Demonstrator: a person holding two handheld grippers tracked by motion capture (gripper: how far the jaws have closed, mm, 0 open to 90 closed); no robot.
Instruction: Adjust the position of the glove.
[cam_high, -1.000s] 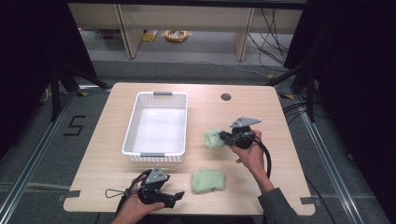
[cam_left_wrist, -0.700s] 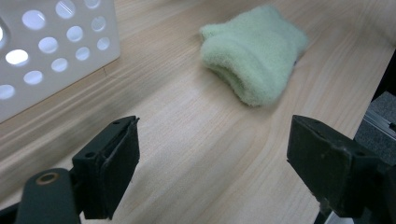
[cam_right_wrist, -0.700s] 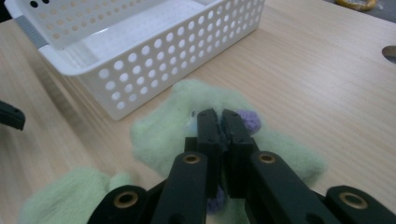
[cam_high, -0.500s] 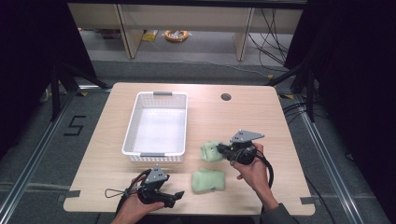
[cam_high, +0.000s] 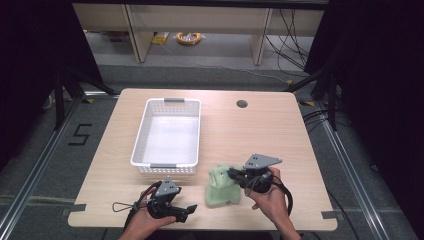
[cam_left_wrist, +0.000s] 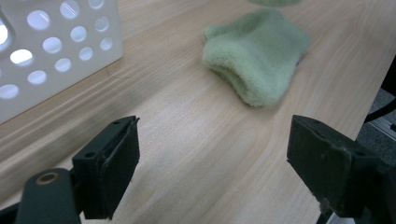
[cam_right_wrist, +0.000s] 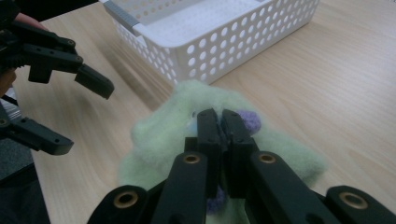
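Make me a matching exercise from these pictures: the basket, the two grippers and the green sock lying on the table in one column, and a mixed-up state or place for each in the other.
Things:
1. white basket
2. left gripper
3. right gripper
4. green sock on the table

States or places:
A. jaws shut on a second green sock
B. lies flat on the wood between the two grippers
C. jaws wide apart, nothing between them
D. stands empty at the table's middle left

Pairs: 1-D, 2-C, 3-A, 4-B
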